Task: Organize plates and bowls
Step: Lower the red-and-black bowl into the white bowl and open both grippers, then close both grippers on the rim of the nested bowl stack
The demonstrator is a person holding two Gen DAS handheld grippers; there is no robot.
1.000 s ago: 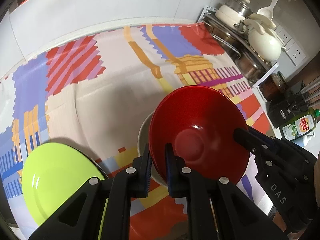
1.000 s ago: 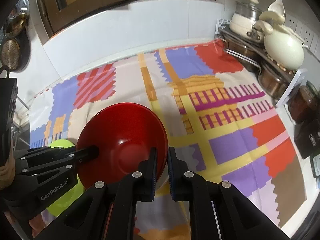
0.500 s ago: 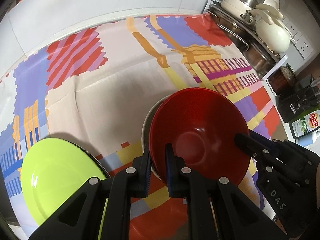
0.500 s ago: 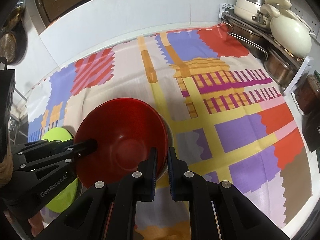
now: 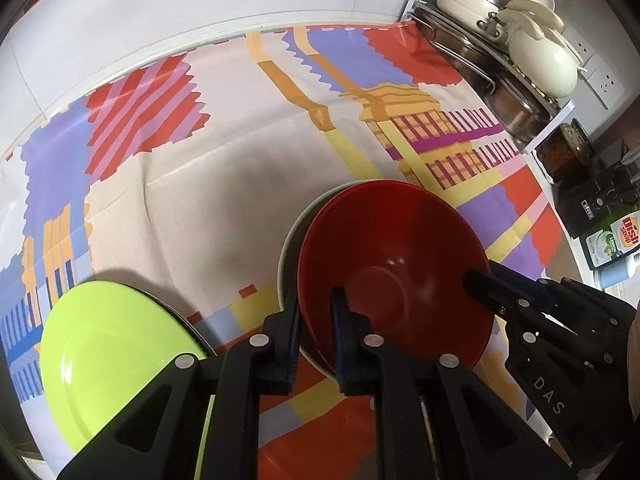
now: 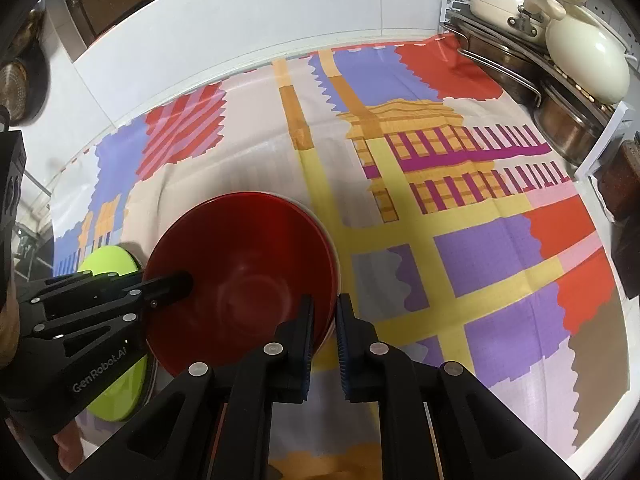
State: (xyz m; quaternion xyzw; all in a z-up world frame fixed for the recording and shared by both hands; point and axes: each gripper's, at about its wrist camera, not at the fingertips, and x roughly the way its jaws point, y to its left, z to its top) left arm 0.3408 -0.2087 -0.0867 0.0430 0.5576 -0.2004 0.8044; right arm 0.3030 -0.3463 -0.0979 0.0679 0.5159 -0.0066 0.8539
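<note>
A red bowl (image 5: 400, 272) (image 6: 248, 264) rests tilted in a stack on a second red bowl and a white bowl (image 5: 290, 248), on the patterned tablecloth (image 5: 224, 184). My left gripper (image 5: 315, 312) (image 6: 172, 286) has the bowl's near-left rim between its pads, and its jaws are opening slightly. My right gripper (image 6: 324, 316) (image 5: 480, 276) is shut on the opposite rim, one finger inside the bowl and one outside. A lime green plate (image 5: 112, 352) (image 6: 108, 264) lies to the left of the stack.
A metal rack (image 5: 500, 92) with pans and a cream pot (image 5: 544, 60) stands at the back right against the wall. A dish soap bottle (image 5: 616, 240) and dark containers line the right edge. White tiled wall (image 5: 200, 8) runs behind the cloth.
Both grippers have sunk with the red bowl, which now sits lower and closer into the stack below. The left gripper's jaws stand a little wider than before.
</note>
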